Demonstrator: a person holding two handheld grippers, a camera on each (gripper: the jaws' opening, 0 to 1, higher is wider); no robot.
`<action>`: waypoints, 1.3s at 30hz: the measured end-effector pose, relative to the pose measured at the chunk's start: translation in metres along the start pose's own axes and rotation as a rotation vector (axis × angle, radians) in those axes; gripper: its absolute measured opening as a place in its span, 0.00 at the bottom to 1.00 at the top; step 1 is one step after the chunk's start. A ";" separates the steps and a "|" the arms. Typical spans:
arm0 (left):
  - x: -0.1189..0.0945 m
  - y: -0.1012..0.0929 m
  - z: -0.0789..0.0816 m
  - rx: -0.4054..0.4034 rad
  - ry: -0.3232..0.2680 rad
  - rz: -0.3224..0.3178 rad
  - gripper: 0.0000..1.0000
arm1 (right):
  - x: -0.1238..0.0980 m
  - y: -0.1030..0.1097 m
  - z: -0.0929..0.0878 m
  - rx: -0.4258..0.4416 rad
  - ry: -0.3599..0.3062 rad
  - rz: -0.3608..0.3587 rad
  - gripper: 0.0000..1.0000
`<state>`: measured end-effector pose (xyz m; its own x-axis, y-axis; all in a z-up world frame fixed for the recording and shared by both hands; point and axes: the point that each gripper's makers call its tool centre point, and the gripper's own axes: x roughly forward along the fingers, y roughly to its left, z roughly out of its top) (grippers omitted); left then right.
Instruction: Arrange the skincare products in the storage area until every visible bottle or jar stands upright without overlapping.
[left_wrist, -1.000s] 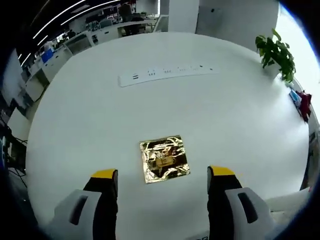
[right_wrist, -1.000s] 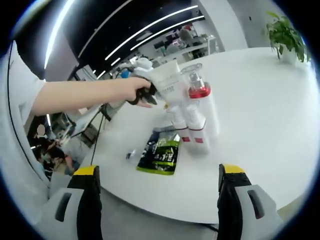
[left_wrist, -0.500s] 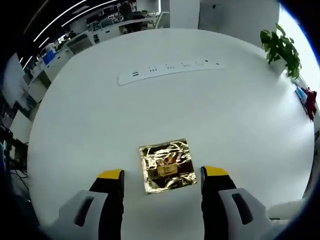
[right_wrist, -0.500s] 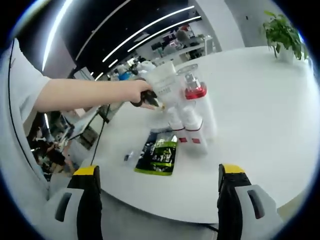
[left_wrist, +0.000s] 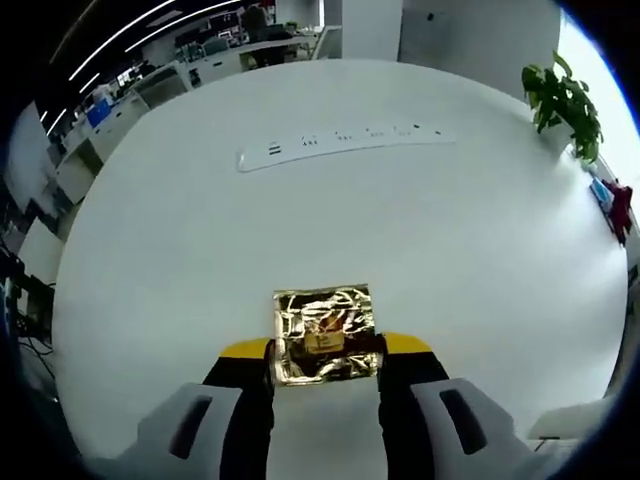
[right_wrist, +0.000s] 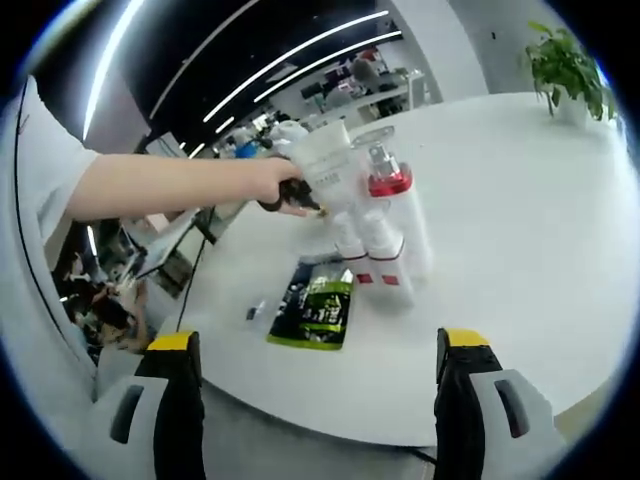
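Note:
A crinkled gold foil sachet (left_wrist: 323, 335) lies flat on the round white table (left_wrist: 300, 220), and my left gripper (left_wrist: 325, 348) is shut on it, one yellow-tipped jaw against each side. In the right gripper view, a cluster of white bottles with red bands (right_wrist: 385, 260) stands upright. Among them are a clear-capped bottle with a red collar (right_wrist: 385, 175) and a white tube (right_wrist: 328, 165). A green and black sachet (right_wrist: 312, 312) lies flat in front of them. My right gripper (right_wrist: 315, 345) hangs open short of the table edge, holding nothing.
A long white power strip (left_wrist: 340, 145) lies across the far side of the table. A potted plant (left_wrist: 565, 95) stands at the far right rim, also in the right gripper view as plant (right_wrist: 570, 55). A person's arm and hand (right_wrist: 200, 185) reach in behind the bottles.
My left gripper's jaws have closed from wide open onto the two sides of the gold sachet. The right gripper stays open and nearly still.

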<state>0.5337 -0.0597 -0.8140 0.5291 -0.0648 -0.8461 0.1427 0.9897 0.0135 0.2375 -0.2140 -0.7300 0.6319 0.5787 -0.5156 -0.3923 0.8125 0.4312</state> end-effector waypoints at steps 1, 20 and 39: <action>0.000 0.000 0.000 -0.002 0.000 0.000 0.35 | 0.000 0.000 0.000 0.000 -0.001 0.000 0.97; -0.020 0.017 -0.011 -0.019 -0.001 0.015 0.32 | 0.001 0.002 0.001 -0.023 0.003 0.009 0.97; -0.065 0.050 -0.061 -0.081 0.011 0.053 0.32 | 0.000 0.006 0.003 -0.066 -0.013 0.023 0.97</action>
<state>0.4551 0.0022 -0.7906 0.5250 -0.0107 -0.8511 0.0461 0.9988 0.0159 0.2370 -0.2092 -0.7247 0.6305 0.5964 -0.4968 -0.4496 0.8023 0.3926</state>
